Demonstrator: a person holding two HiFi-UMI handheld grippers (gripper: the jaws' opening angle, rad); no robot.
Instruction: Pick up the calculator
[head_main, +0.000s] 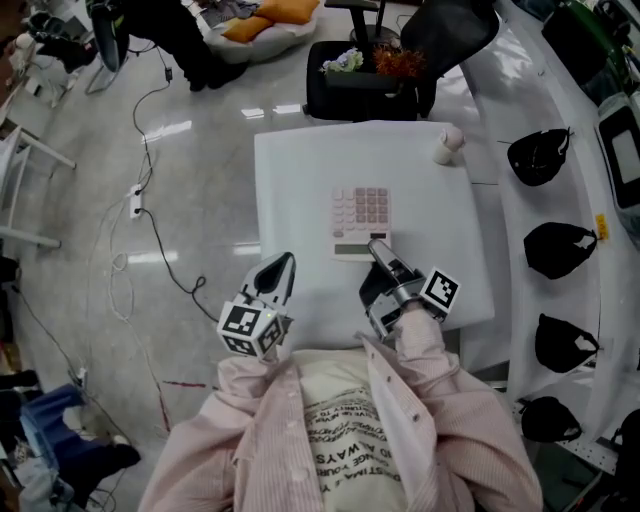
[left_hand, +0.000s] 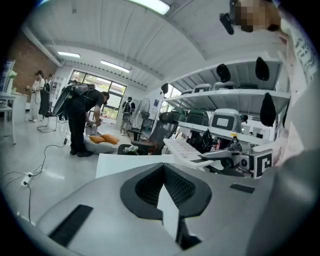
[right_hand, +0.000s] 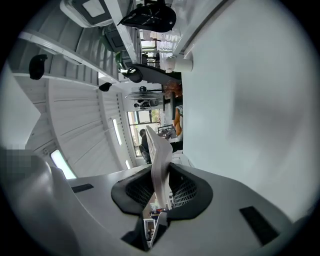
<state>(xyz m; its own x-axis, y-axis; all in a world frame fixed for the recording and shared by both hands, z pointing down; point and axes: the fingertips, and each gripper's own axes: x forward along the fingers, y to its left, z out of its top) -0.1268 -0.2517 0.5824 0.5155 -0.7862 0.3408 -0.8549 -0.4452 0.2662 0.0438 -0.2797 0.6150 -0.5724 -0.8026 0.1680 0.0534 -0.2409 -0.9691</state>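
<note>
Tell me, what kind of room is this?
Probably a lab or workshop-style office: a white table stands out in the open, shelves hold equipment, a power strip lies loose on the glossy floor, and an office chair sits nearby.

Glossy grey floor (head_main: 200, 170) — trailing cables (head_main: 152, 228), white table (head_main: 300, 180), black office chair (head_main: 450, 30), white shelving (left_hand: 230, 95)

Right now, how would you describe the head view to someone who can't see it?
Seen from above, a person's right gripper clamps the near edge of a pale calculator over a small white table. The left gripper hangs empty at the table's near left corner; a black chair stands beyond.
</note>
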